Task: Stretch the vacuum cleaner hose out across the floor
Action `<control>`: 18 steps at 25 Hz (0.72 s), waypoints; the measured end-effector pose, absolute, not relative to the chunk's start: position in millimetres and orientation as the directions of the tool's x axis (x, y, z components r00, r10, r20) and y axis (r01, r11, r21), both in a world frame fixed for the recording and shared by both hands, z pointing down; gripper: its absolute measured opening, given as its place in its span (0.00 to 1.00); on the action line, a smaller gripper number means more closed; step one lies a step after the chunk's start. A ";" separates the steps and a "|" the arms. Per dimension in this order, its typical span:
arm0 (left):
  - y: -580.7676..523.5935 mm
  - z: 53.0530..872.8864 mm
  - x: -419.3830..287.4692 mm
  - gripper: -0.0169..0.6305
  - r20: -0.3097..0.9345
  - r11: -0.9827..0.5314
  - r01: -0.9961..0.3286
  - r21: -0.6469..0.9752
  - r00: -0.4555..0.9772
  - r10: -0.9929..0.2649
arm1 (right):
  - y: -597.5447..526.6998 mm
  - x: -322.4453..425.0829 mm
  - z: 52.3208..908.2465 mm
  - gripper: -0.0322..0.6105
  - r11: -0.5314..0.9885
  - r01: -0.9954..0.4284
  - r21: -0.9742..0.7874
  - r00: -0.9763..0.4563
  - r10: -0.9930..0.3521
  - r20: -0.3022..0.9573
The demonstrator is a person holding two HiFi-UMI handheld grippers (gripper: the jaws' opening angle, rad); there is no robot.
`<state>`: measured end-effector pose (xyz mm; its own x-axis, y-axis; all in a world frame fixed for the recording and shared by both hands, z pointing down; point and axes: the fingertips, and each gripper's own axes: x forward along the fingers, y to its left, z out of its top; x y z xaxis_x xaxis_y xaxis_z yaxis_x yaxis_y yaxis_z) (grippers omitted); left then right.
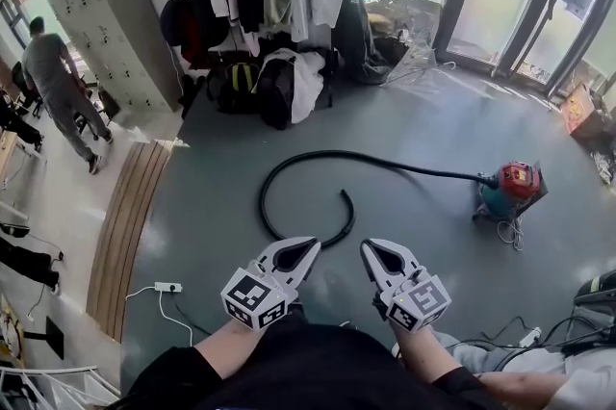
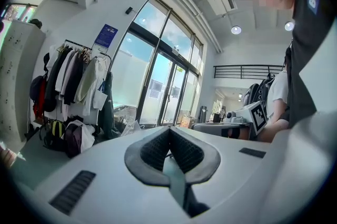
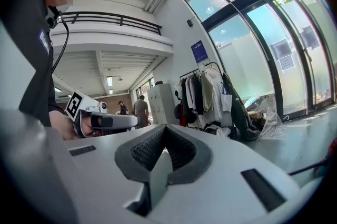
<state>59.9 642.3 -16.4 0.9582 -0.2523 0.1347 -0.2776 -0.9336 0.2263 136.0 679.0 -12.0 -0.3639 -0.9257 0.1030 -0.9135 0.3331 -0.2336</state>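
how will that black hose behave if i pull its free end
Probably floppy: the hose lies in a loose curl, so it should uncoil rather than slide whole. Once taut it may tug the small vacuum cleaner it joins.

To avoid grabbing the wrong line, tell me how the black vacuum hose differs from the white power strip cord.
The vacuum hose is black and thick; the power strip cord is white and thin. The hose curls in a near loop mid-floor; the cord bends slightly near the wooden bench. The hose joins the red vacuum cleaner; the cord joins a power strip. Both lie on the floor.
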 end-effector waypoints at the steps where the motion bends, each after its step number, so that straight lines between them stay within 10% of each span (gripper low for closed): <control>1: 628.9 -14.2 57.6 0.04 0.134 -0.935 -0.271 0.228 0.960 -0.245 | 665.9 134.1 -11.8 0.06 0.327 -0.916 -0.231 -0.357 -0.928 0.105; 18: 344.4 -11.7 38.3 0.04 0.104 -0.964 -0.179 0.197 0.981 -0.161 | 411.3 98.3 -11.2 0.06 0.267 -0.943 -0.199 -0.304 -0.934 0.189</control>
